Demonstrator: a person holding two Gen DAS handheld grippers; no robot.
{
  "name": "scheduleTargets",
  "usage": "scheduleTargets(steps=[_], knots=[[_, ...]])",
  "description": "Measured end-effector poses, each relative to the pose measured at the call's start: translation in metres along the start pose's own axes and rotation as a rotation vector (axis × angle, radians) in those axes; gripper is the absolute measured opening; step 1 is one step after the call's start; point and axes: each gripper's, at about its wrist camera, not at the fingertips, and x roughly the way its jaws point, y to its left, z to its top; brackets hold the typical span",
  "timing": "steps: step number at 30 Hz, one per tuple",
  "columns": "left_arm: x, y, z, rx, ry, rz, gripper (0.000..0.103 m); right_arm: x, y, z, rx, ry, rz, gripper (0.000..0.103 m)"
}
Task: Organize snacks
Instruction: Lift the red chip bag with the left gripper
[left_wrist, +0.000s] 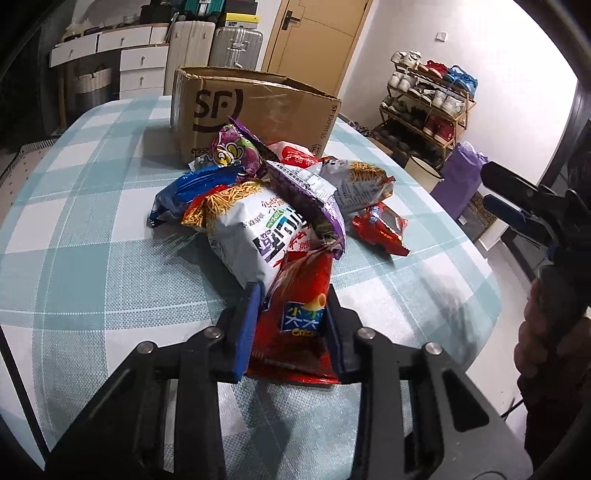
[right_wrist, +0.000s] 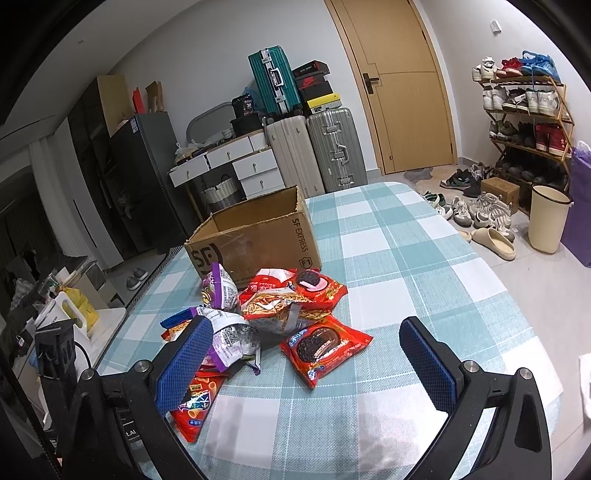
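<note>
Left hand-held gripper (left_wrist: 291, 317): you are clamping the red snack bag (left_wrist: 299, 325), lower centre | Right hand-held gripper (right_wrist: 306, 354): you are holding it open, empty | Cardboard box (right_wrist: 255, 236): sitting mid-frame on tabletop (right_wrist: 424, 266)

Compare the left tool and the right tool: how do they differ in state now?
The left tool is shut on the red snack bag; the right tool stands wide open and holds nothing. The left tool is down at the near edge of the snack pile; the right tool hangs above the checked tablecloth, beside the pile. Both have blue pads on black fingers.
</note>
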Motion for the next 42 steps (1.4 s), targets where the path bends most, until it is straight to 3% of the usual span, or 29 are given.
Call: scheduleTargets(steps=[14,26,42], knots=[[-0.011,0.002,-0.012,0.016,0.002,0.009,0.028,0.0,-0.002,0.001,0.015,0.006,-0.003,0.103],[-0.013,-0.005,-0.023,0.078,0.016,0.046,0.033,0.001,-0.003,0.0,0.017,0.009,-0.001,0.103],[-0.027,-0.003,-0.028,0.098,0.037,0.02,0.026,0.0,-0.006,0.001,0.032,0.009,-0.002,0.103]])
